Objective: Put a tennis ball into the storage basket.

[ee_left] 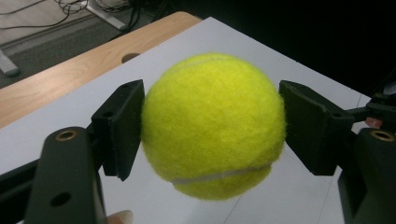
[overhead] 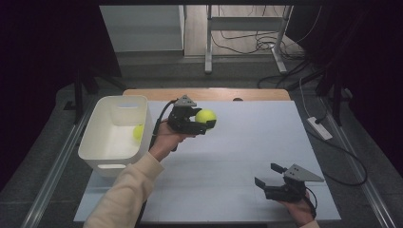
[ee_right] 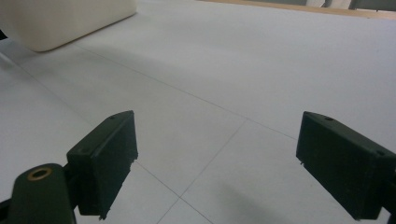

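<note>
white tabletop (overhead: pixel 247 156) carries a white bin (overhead: pixel 97 142) at its left edge, and everything below is placed from that bin: a second yellow ball (overhead: pixel 138 132) lies inside it against its right wall, while the tennis ball (overhead: pixel 206 117) hangs above the table just right of the bin, pinched between the pads of the left gripper (overhead: pixel 202 121). the bin therefore lies to the left of the held ball, the left hand is by far the nearer one, and a ball has no long axis to align. right gripper (overhead: pixel 269 175) rests well to the bin's right near the table's front edge, jaws spread and empty; no brand or writing can be read on the ball, just its pale seam.
</note>
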Demonstrator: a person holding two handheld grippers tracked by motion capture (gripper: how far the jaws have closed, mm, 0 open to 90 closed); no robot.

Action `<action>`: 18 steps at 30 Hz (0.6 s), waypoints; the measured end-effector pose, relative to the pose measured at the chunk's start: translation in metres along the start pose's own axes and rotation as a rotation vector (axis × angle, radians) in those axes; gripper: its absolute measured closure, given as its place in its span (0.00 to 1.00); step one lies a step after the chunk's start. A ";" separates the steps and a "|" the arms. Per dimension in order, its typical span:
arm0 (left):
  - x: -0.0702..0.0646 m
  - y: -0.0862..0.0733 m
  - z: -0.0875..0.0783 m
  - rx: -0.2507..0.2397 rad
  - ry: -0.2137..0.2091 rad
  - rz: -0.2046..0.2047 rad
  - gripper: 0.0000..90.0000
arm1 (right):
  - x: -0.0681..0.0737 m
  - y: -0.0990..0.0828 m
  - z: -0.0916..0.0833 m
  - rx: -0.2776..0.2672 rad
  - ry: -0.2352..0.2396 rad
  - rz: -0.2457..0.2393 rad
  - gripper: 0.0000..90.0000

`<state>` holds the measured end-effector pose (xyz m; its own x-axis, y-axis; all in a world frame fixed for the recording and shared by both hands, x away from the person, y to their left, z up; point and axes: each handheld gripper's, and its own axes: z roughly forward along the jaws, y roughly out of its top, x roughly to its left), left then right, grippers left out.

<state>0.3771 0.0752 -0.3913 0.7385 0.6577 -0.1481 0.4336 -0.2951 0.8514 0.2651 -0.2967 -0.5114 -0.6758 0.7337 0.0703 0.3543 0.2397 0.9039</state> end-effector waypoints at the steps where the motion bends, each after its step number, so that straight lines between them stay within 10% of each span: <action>1: 0.000 0.000 0.000 0.000 0.000 0.000 0.30 | 0.000 0.000 0.000 0.000 0.000 0.000 0.14; 18: 0.007 0.000 -0.026 -0.043 0.038 -0.008 0.30 | -0.001 0.000 0.001 0.002 -0.002 0.009 0.14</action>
<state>0.3693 0.0979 -0.3796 0.7145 0.6861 -0.1369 0.4165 -0.2599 0.8712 0.2661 -0.2969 -0.5118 -0.6711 0.7373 0.0772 0.3616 0.2347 0.9023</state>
